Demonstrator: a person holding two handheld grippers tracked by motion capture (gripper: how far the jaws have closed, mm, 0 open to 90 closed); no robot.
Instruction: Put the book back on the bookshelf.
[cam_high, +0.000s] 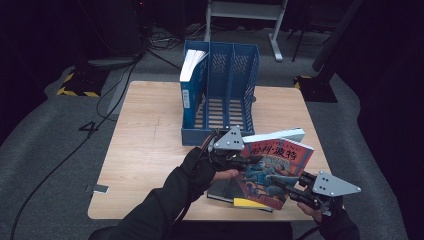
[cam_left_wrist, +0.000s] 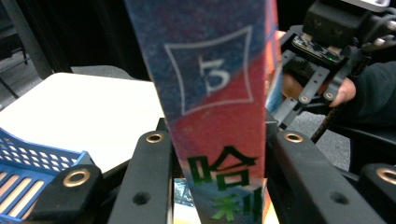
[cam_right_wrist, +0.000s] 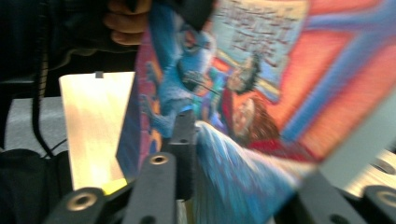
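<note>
Both grippers clamp the book (cam_high: 274, 172), the left gripper (cam_high: 239, 161) on its spine, the right gripper (cam_high: 292, 187) on its lower edge, lifted over a stack (cam_high: 225, 191) just short of the rack (cam_high: 220, 95). One book (cam_high: 192, 82) already stands inside; filing this one remains.

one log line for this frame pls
phase: lifting book | left gripper: shut on red-and-blue illustrated paperback book spine | right gripper: shut on its cover | blue plastic file rack: one book in left slot
</note>
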